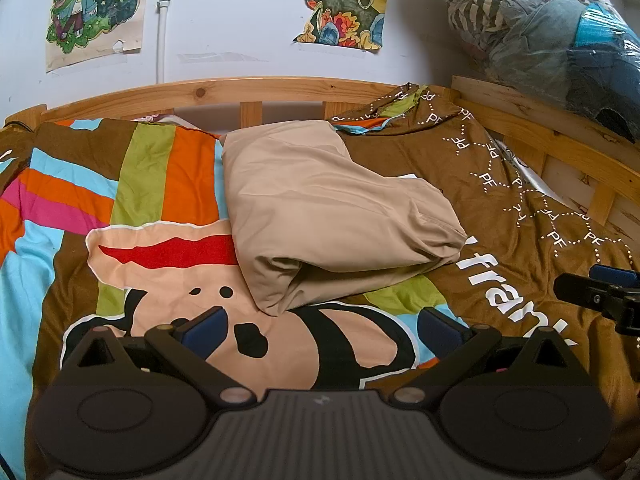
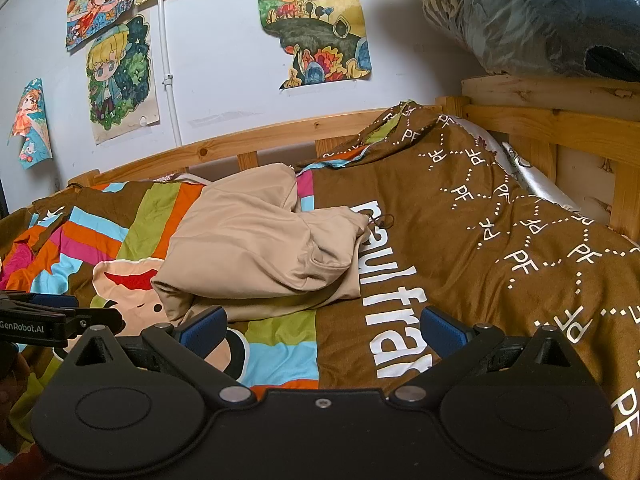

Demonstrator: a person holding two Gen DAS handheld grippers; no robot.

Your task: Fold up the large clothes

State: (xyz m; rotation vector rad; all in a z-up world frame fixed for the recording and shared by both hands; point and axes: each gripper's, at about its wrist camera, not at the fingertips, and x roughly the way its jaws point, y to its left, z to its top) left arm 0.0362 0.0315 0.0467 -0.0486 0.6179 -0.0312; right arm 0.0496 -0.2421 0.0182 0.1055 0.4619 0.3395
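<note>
Lying folded in the middle of the bed, a beige garment [image 1: 320, 216] rests on a brown striped quilt [image 1: 500, 216] printed with "PF" and partly visible white lettering. Left gripper [image 1: 320, 328] and right gripper [image 2: 322, 330] hover just before it, jaws spread wide and empty. "GenRobot.AI" is legible on the left gripper's side in the right view. Drawings [image 2: 314, 36] hang on the wall.
</note>
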